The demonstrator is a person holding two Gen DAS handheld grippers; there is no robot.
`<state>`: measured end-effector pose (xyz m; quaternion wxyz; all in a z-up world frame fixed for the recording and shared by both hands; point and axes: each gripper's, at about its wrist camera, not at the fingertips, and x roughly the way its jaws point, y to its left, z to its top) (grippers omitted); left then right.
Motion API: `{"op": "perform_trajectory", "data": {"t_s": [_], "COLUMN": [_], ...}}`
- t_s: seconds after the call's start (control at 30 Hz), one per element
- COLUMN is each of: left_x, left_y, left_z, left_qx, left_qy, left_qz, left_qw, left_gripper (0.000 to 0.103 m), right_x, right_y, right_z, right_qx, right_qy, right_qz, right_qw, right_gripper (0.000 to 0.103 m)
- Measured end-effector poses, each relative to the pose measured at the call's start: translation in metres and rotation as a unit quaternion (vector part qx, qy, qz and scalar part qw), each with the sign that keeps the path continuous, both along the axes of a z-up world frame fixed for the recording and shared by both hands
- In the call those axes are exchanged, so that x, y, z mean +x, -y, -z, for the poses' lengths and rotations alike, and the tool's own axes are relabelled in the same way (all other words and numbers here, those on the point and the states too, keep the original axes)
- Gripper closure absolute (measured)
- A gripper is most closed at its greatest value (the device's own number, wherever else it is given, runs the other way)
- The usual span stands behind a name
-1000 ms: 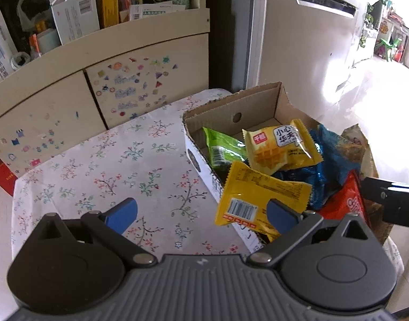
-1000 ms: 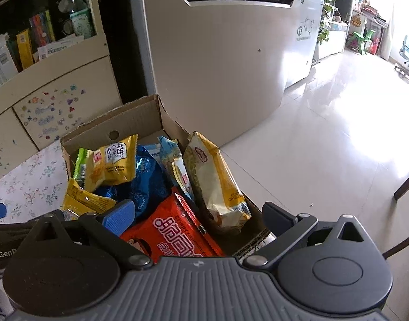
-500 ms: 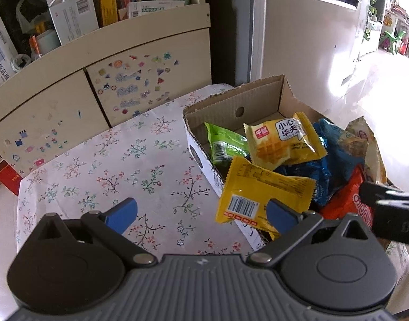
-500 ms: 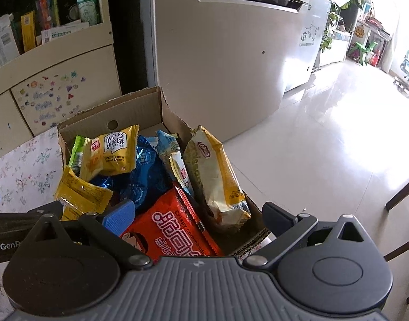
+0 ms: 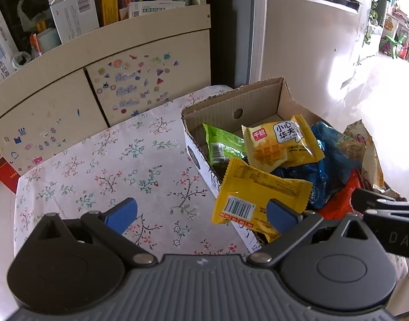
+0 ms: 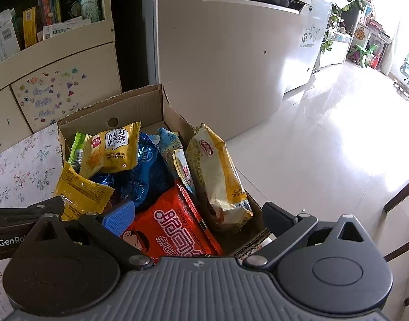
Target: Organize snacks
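A cardboard box (image 5: 257,101) (image 6: 140,107) full of snack packs stands at the right end of the floral tablecloth (image 5: 110,165). Inside lie a yellow waffle pack (image 5: 279,141) (image 6: 113,149), a green pack (image 5: 220,147), blue packs (image 6: 148,176), a red crisps bag (image 6: 172,224) and a pale croissant pack (image 6: 217,182). A yellow barcode pack (image 5: 257,192) hangs over the box's left wall. My left gripper (image 5: 201,214) is open, above the cloth beside that wall. My right gripper (image 6: 199,214) is open over the red bag at the box's near end.
A cream cabinet with stickers (image 5: 129,85) and a shelf of boxes and bottles (image 5: 97,8) stand behind the table. A large white appliance (image 6: 231,53) is to the right, then shiny floor (image 6: 338,147). A dark chair frame (image 6: 399,200) shows at the far right.
Both grippers have stayed open. The views have shifted slightly, with the box sitting a little closer and more centred under the right gripper.
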<state>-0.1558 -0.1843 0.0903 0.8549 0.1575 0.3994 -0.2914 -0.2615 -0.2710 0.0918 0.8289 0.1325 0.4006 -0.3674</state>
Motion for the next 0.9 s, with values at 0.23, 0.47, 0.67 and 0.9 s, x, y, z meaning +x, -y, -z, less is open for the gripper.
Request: {"op": "perform_trajectory", "data": {"t_s": [0.23, 0.47, 0.67, 0.9], "left_x": [-0.001, -0.004, -0.003, -0.002], "left_y": [0.002, 0.001, -0.004, -0.019], "left_z": [-0.001, -0.006, -0.009, -0.012], "left_qx": [0.004, 0.007, -0.002, -0.004], "left_qy": [0.009, 0.022, 0.019, 0.02], "left_qz": [0.003, 0.006, 0.005, -0.007], "left_qw": [0.9999, 0.9997, 0.9998, 0.9998], "left_gripper": [0.001, 0.001, 0.001, 0.001], "right_x": [0.001, -0.001, -0.002, 0.002], "right_y": [0.0, -0.001, -0.004, -0.015], "right_z": [0.0, -0.001, -0.005, -0.008], "right_qx": [0.0, -0.001, -0.003, -0.003], "right_qy": [-0.001, 0.001, 0.009, 0.014], "right_qz": [0.002, 0.003, 0.0, -0.02], "right_qw": [1.0, 1.0, 1.0, 1.0], "right_gripper": [0.0, 0.0, 0.0, 0.0]}}
